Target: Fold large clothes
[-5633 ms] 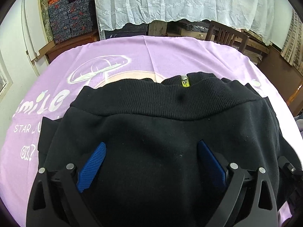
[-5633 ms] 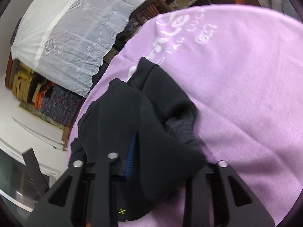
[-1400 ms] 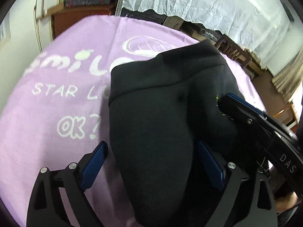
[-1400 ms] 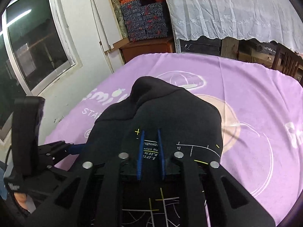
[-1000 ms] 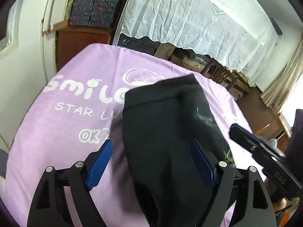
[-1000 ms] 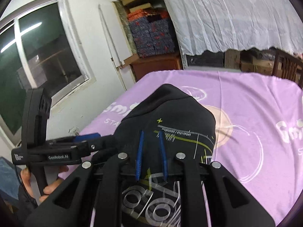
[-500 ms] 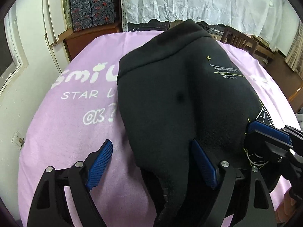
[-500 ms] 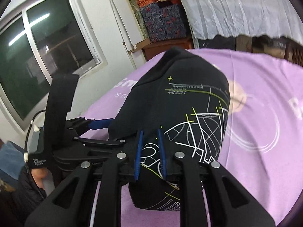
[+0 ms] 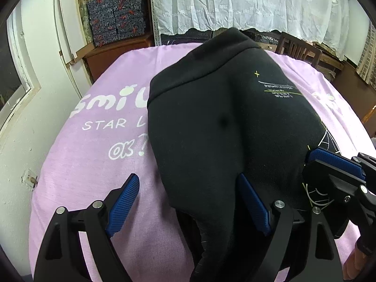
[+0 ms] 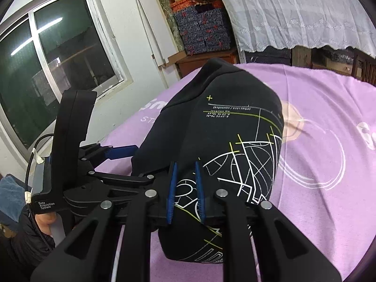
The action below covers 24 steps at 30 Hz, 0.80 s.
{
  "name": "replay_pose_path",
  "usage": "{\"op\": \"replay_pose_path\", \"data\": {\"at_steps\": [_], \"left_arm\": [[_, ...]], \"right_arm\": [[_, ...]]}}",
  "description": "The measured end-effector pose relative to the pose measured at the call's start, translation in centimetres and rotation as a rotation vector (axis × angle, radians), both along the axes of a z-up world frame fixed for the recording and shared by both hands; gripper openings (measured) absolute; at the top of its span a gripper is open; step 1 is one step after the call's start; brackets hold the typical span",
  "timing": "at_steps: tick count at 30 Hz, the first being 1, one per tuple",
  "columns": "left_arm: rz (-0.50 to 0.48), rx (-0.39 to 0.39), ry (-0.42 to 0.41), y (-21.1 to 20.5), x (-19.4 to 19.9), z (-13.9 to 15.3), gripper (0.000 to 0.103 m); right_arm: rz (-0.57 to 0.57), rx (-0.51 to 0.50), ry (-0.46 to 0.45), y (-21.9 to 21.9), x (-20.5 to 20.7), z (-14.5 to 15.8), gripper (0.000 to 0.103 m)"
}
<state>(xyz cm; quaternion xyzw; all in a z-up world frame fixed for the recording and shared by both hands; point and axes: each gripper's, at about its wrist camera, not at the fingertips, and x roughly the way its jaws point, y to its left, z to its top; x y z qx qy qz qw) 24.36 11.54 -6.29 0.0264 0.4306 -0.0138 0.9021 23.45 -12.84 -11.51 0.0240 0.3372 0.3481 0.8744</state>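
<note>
Nearest the right wrist camera, the right gripper (image 10: pixel 185 190) has its blue pads nearly together, pinching a fold of the black sweatshirt (image 10: pixel 223 141). Beside it, the left gripper (image 9: pixel 190 202) stands wide open, one pad over the purple cloth (image 9: pixel 94 164), the other against the sweatshirt's edge, gripping nothing. Beyond, the sweatshirt lies bunched on the cloth, with a lace curtain (image 9: pixel 246 2) behind.

Several seconds back the black sweatshirt (image 9: pixel 223 127) lay spread flat, ribbed hem up, on the purple cloth (image 9: pixel 94 164). Now it is a narrow folded bundle whose printed face with white and yellow lines shows. The right gripper (image 10: pixel 185 188) has come round to pinch its near edge, lower than a second ago. The left gripper (image 9: pixel 188 202) has tilted downward, its jaws staying wide.
</note>
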Motion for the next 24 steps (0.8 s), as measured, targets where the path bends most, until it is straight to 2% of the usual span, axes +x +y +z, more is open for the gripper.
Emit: {"op": "replay_pose_path", "data": {"at_steps": [2,4,7,11,13,14,16,17,19,22,24], "left_arm": [[0.002,-0.004,-0.021,0.0,-0.2,0.4,0.086],[0.002,-0.015,-0.042,0.1,-0.4,0.8,0.086],[0.005,-0.025,-0.070,0.1,-0.9,1.3,0.085],[-0.005,-0.068,-0.114,0.1,-1.5,2.4,0.085],[-0.019,-0.103,-0.135,0.3,-1.9,3.0,0.086],[-0.032,-0.140,-0.140,0.5,-2.0,3.3,0.087],[-0.046,-0.233,-0.132,1.5,-1.9,3.6,0.092],[-0.047,-0.268,-0.124,1.8,-1.8,3.6,0.093],[-0.054,-0.390,-0.089,3.4,-1.3,3.4,0.094],[-0.039,-0.548,-0.021,5.2,-0.1,2.2,0.094],[-0.030,-0.599,0.019,5.7,0.8,1.5,0.094]], "right_arm": [[-0.013,-0.013,-0.030,0.1,-0.7,0.3,0.020],[-0.015,-0.017,-0.057,0.0,-1.4,0.8,0.036],[-0.047,-0.025,-0.105,-0.5,-2.6,1.4,0.051],[-0.094,-0.011,-0.122,-2.0,-3.2,1.7,0.054],[-0.122,0.016,-0.111,-3.2,-3.2,1.8,0.063],[-0.134,0.029,-0.107,-3.8,-3.2,1.8,0.066],[-0.163,0.068,-0.102,-5.1,-3.1,1.9,0.080],[-0.174,0.085,-0.099,-5.7,-3.2,1.9,0.083],[-0.188,0.132,-0.077,-7.0,-3.0,2.0,0.089],[-0.199,0.193,-0.028,-8.4,-2.3,1.7,0.091],[-0.203,0.240,0.023,-9.2,-1.6,1.3,0.092]]}}
